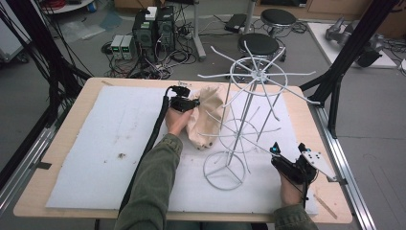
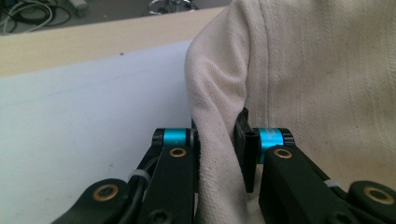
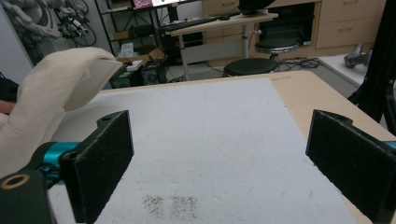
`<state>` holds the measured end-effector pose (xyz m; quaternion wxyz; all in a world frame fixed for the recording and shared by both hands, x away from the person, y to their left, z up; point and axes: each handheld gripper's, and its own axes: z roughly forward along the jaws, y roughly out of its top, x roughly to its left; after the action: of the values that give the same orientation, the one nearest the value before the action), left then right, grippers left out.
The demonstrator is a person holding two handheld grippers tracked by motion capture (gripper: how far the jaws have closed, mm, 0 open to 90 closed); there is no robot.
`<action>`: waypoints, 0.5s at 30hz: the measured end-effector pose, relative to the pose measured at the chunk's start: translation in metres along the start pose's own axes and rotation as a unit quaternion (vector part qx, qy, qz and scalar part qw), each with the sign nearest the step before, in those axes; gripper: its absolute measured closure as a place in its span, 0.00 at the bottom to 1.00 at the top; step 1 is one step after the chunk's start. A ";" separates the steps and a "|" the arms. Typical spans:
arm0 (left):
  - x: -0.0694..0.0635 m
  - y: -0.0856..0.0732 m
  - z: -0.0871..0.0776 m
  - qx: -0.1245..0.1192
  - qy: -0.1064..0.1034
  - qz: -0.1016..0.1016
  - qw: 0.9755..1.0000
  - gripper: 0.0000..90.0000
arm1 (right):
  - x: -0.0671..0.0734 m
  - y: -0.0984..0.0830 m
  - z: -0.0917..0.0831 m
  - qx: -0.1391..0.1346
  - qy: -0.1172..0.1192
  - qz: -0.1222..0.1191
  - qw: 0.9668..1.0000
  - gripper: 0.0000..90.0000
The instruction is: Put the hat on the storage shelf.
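left gripper (image 1: pixel 194 103): I read it pinching a fold of the cream canvas bag (image 1: pixel 207 115) | bag: on the white mat, touching the wire rack (image 1: pixel 249 103), long axis toward me | right gripper (image 1: pixel 287 153): jaws spread, empty, well apart, beyond the rack | left hand nearer.

We hold the left hand-held gripper (image 1: pixel 184 103) out past mid-desk, forearm extended in a green sleeve (image 1: pixel 153 182), jaws pinched together on a fold of cloth (image 2: pixel 219 140). The right hand-held gripper (image 1: pixel 287 155) sits low at our right, jaws wide apart.
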<state>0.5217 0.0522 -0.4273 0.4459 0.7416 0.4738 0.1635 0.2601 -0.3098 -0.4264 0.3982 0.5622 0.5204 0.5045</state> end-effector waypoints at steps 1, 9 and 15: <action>-0.001 0.001 -0.002 -0.003 -0.006 0.002 1.000 0.91 | 0.001 0.000 0.000 0.001 -0.001 0.002 1.000 0.07; -0.001 0.012 -0.018 -0.033 -0.008 0.017 0.999 0.91 | 0.000 0.000 0.000 0.001 0.002 0.002 1.000 0.07; 0.005 0.018 -0.035 -0.049 -0.032 0.017 0.998 0.90 | 0.001 0.000 0.000 0.002 0.004 0.001 1.000 0.07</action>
<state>0.5113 0.0707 -0.3941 0.4940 0.7313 0.4383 0.1705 0.2605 -0.3090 -0.4265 0.3946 0.5617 0.5223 0.5059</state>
